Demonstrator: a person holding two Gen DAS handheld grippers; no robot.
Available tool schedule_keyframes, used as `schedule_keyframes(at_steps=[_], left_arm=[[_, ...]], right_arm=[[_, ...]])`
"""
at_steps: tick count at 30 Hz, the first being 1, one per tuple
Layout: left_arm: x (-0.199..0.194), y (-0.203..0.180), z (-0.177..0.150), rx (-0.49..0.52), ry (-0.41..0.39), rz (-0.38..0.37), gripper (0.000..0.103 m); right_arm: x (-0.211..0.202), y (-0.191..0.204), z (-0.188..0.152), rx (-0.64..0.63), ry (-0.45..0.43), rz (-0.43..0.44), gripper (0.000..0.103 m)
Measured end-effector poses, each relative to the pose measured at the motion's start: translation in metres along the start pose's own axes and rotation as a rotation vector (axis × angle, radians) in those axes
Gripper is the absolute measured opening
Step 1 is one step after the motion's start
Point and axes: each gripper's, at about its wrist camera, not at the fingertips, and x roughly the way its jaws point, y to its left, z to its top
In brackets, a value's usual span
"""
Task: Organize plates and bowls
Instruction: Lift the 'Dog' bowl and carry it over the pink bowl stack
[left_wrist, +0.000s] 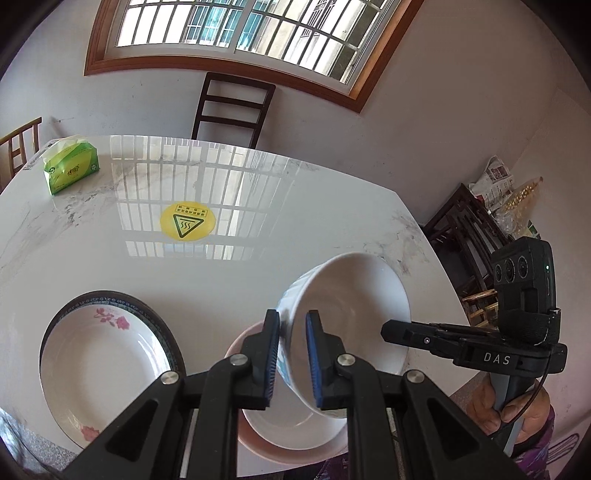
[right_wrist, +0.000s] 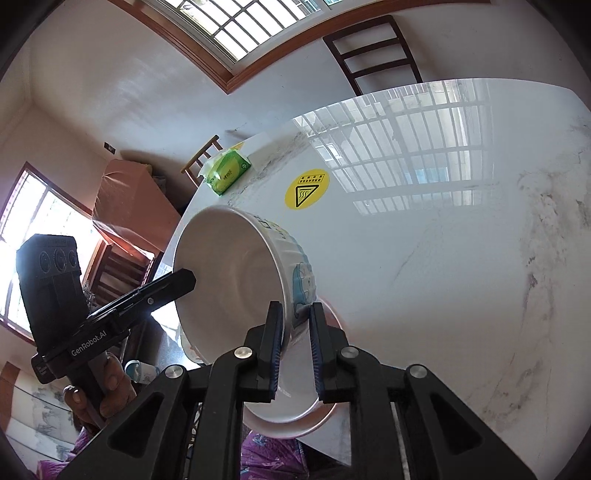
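Both grippers grasp the same white ceramic bowl with a ribbed outer wall and a pale blue cartoon print (left_wrist: 354, 295), one on each side of its rim. In the left wrist view the left gripper (left_wrist: 291, 363) has its blue-padded jaws clenched on the bowl's wall, one pad outside and one inside. In the right wrist view the right gripper (right_wrist: 297, 354) clamps the opposite part of the rim in the same way, its jaws nearly closed on the thin wall beside the blue print.

The bowl is tilted steeply, its mouth turned sideways, and it is held above the glossy white marble-patterned desk (left_wrist: 258, 266) near the desk's front edge. Directly below it sits a shallow white plate with a pink rim (left_wrist: 295, 435), flat on the desk; whether the bowl's lower edge touches this plate cannot be told.

To the left of that plate, a white deep plate with pink flower prints (left_wrist: 99, 362) rests nested in a dish with a dark patterned rim (left_wrist: 110, 297). Farther back, a round yellow heat-warning sticker (left_wrist: 187, 221) lies on the desk's middle, and a green tissue pack (left_wrist: 70, 166) stands near the far left corner. A dark wooden chair (left_wrist: 232, 107) stands behind the desk under a barred window (left_wrist: 236, 29).
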Motion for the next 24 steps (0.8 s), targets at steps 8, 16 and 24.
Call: schedule_keyframes(at_steps=[8,16,24], left_arm=[[0.000,0.002,-0.028,-0.010,0.027,0.008,0.015],[-0.005,0.004,-0.040,0.000,0.038,0.015,0.015],[0.003,0.014,-0.053,-0.016,0.073,0.020,0.015]], right_arm=[[0.005,-0.001,-0.033,0.039,0.042,0.001,0.014],[0.008,0.006,-0.045,0.031,0.076,-0.016,0.014],[0.019,0.004,-0.046,0.032,0.108,-0.041,0.014]])
